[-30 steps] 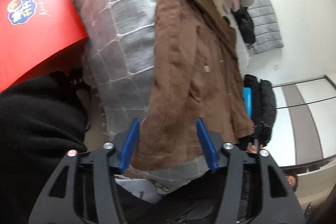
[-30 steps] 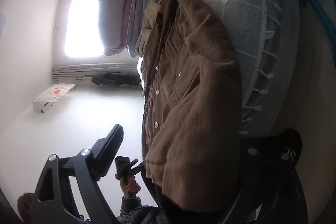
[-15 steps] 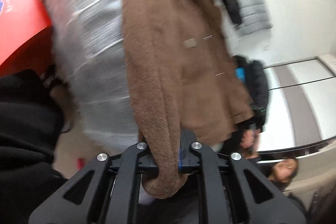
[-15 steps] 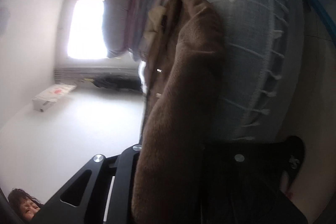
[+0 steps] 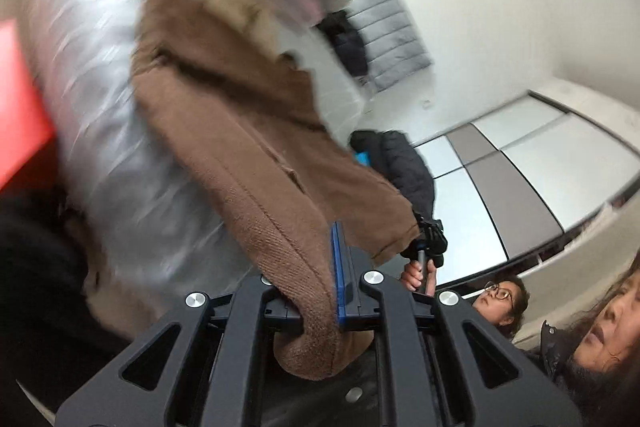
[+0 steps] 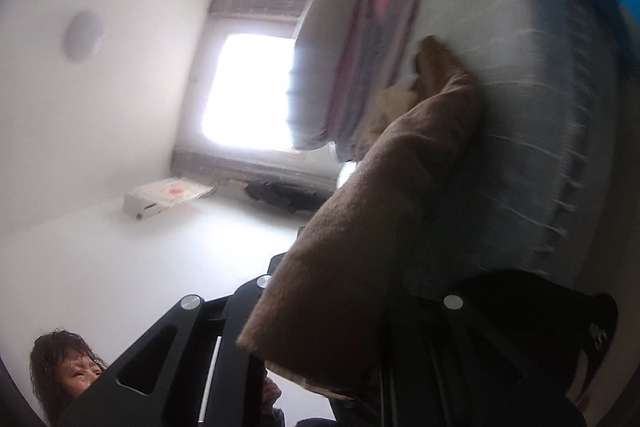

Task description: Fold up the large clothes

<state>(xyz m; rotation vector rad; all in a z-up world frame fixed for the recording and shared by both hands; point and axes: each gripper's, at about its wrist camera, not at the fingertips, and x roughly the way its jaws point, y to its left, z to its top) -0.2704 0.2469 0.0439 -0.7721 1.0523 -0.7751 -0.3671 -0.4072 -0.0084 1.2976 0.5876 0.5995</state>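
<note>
A brown corduroy jacket (image 5: 240,131) lies stretched over a grey checked blanket (image 5: 100,99) on a bed. My left gripper (image 5: 316,291) is shut on the jacket's thick hem, which bulges out below the blue finger pads (image 5: 338,279). In the right wrist view the same jacket (image 6: 360,219) runs from the bed into my right gripper (image 6: 324,311), which is shut on its other bottom corner. The cloth hides the right fingertips. Both views are blurred by motion.
Folded grey and pink bedding (image 6: 344,67) is stacked at the head of the bed. A red box (image 5: 20,115) sits at the left. Two people (image 5: 600,327) stand close on the right; another person (image 6: 64,367) is at lower left. A bright window (image 6: 248,87) is behind.
A second ago both grippers were open around the jacket's hem. They closed on it and have lifted and pulled the hem away from the bed, tilting both views.
</note>
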